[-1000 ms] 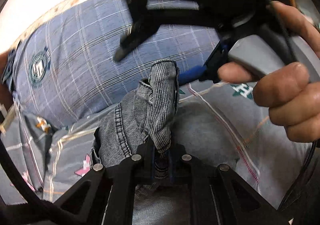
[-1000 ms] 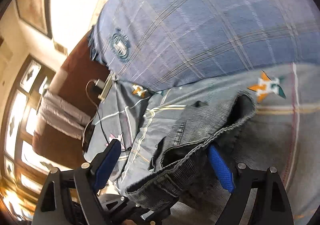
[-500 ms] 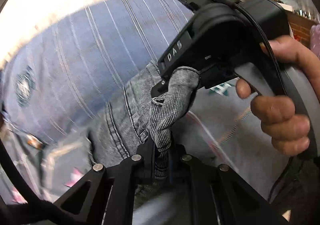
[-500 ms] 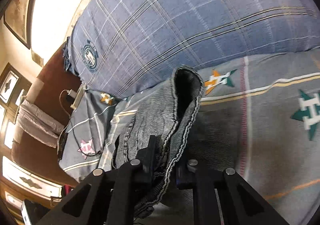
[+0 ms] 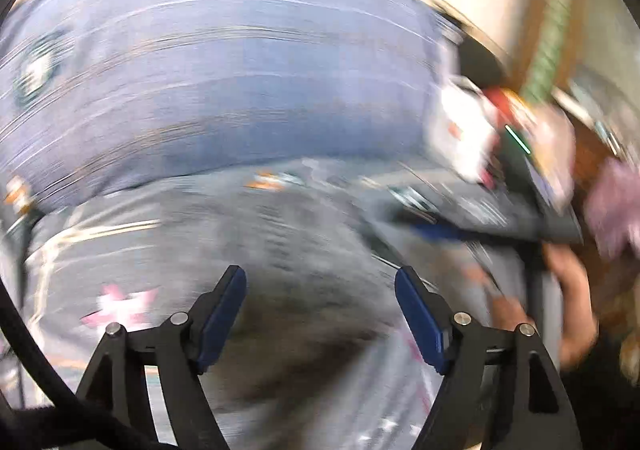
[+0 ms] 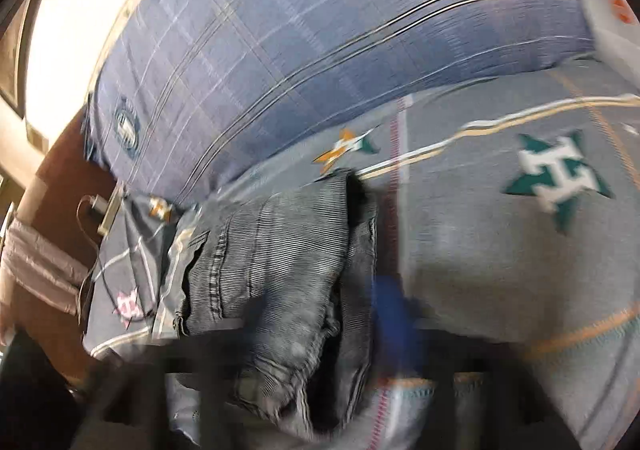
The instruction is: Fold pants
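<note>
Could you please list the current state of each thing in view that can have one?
left gripper: open, blue pads spread wide, nothing between them.
right gripper: too blurred to tell whether open or shut.
pants: lying in a folded heap on the bed sheet, not pinched by the left gripper.
bed sheet: spread flat under the pants.
blue plaid pillow: resting on the sheet behind the pants.

Left gripper (image 5: 320, 314) fingers (image 5: 222, 314) spread above blurred bedsheet (image 5: 120, 250).
</note>
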`<state>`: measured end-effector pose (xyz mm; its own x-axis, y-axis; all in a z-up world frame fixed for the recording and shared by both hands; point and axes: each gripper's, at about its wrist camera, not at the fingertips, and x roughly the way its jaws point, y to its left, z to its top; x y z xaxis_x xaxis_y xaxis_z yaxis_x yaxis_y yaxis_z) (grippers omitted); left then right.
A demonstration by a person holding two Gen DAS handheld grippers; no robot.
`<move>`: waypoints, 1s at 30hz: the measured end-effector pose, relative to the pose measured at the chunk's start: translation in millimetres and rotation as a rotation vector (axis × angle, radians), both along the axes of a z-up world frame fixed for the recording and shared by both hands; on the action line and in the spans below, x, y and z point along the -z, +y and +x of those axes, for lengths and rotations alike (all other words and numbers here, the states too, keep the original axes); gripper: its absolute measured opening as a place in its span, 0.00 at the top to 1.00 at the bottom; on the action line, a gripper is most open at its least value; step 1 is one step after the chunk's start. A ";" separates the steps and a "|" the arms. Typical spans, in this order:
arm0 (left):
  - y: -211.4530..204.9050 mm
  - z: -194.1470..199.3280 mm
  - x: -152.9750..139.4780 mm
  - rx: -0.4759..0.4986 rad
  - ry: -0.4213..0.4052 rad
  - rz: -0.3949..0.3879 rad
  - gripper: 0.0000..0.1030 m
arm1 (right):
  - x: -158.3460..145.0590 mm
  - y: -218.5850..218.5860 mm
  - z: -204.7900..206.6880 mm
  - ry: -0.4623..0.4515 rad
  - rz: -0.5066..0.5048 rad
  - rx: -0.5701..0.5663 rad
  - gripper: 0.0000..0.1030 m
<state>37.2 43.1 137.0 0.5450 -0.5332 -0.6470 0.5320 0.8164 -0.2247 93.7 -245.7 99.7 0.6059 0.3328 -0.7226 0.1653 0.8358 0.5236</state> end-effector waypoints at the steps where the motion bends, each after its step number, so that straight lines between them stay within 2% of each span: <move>1: 16.9 11.6 -0.9 -0.073 0.024 -0.009 0.24 | 0.2 -1.0 -6.6 -0.006 -0.008 0.026 0.05; 3: 52.0 36.5 7.6 -0.205 0.112 -0.029 0.24 | 3.8 -2.5 -18.0 0.002 0.024 0.007 0.05; 4: 71.6 51.3 18.5 -0.255 0.193 -0.067 0.24 | 7.1 -0.1 -19.5 0.009 0.059 -0.007 0.05; 6: 90.5 68.0 42.5 -0.286 0.322 -0.088 0.24 | 21.3 3.5 -24.7 0.020 0.178 -0.009 0.06; 8: 99.2 73.6 70.8 -0.300 0.424 -0.138 0.25 | 33.0 13.1 -23.6 0.057 0.217 -0.036 0.07; 9: 100.9 73.4 84.2 -0.313 0.473 -0.167 0.26 | 39.2 18.6 -20.9 0.077 0.218 -0.048 0.13; 11: 90.7 75.2 94.9 -0.262 0.531 -0.203 0.32 | 49.9 28.4 -13.8 0.123 0.198 -0.076 0.35; 12: 79.7 73.1 97.4 -0.222 0.541 -0.200 0.35 | 55.8 34.7 -10.3 0.149 0.168 -0.076 0.45; 15: 65.9 66.7 102.1 -0.226 0.517 -0.109 0.34 | 54.4 48.5 -4.2 0.136 0.069 -0.076 0.48; 18: 72.2 69.1 110.5 -0.236 0.570 -0.171 0.34 | 53.1 56.0 -2.3 0.134 0.013 -0.083 0.48; 20: 70.6 64.7 110.4 -0.242 0.556 -0.172 0.38 | 54.3 57.7 -0.5 0.138 0.000 -0.085 0.48; 23: 68.5 57.7 105.9 -0.244 0.528 -0.181 0.56 | 51.0 61.0 -0.1 0.127 -0.029 -0.094 0.52; 24: 66.3 53.5 102.6 -0.242 0.516 -0.182 0.61 | 48.1 64.3 -0.8 0.118 -0.043 -0.099 0.57; 26: 60.5 45.8 95.9 -0.239 0.486 -0.165 0.67 | 38.1 77.3 -4.1 0.097 -0.082 -0.105 0.62; 28: 65.7 42.1 86.9 -0.223 0.485 -0.196 0.72 | 30.5 82.2 -7.3 0.085 -0.110 -0.111 0.67; 30: 67.0 25.6 73.7 -0.189 0.484 -0.253 0.74 | 22.7 75.0 -15.6 0.067 -0.080 -0.092 0.72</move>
<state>62.9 110.1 63.3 0.3195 -0.6263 -0.7111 0.1707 0.7762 -0.6069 78.1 -170.6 76.9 0.5253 0.3242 -0.7868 0.1183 0.8878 0.4448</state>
